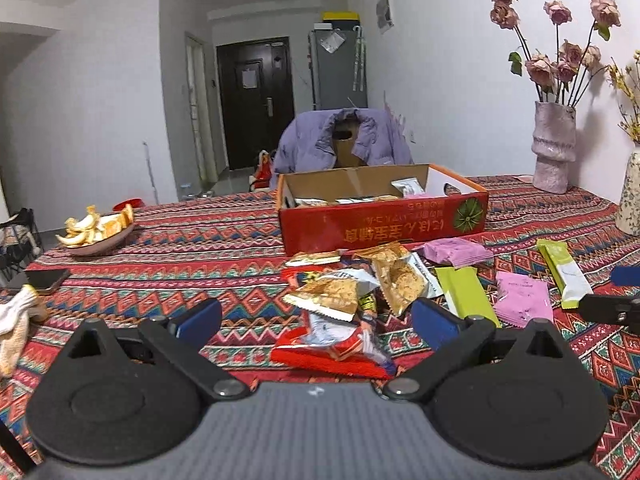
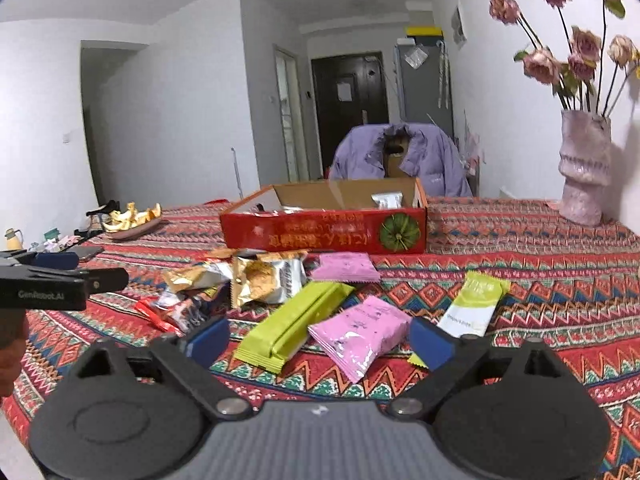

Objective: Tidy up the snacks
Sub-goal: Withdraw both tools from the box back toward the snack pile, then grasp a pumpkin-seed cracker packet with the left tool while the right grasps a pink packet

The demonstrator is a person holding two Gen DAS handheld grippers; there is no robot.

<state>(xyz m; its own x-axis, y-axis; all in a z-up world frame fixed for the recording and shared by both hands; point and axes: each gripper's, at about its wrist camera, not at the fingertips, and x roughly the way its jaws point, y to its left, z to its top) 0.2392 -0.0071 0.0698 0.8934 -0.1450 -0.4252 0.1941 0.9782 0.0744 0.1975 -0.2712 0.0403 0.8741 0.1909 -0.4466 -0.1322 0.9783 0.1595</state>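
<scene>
We hold both grippers spread wide and empty, and the right gripper (image 2: pixel 320 336) is nearer to the pink packet (image 2: pixel 360 334), which lies on the tablecloth (image 2: pixel 520 248) between its fingers, before the red box (image 2: pixel 324 230), while the left gripper (image 1: pixel 316 316) faces the golden packets (image 1: pixel 326 298).

Left hand-held gripper (image 1: pixel 316 322) and right hand-held gripper (image 2: pixel 320 338), jaws wide apart

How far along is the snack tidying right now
Barely started. Done: a few packets already sit in the red box. In hand: nothing; the left gripper and right gripper are both open and empty. Left: the gold and red packet pile, two pink packets and two green bars on the tablecloth.
</scene>
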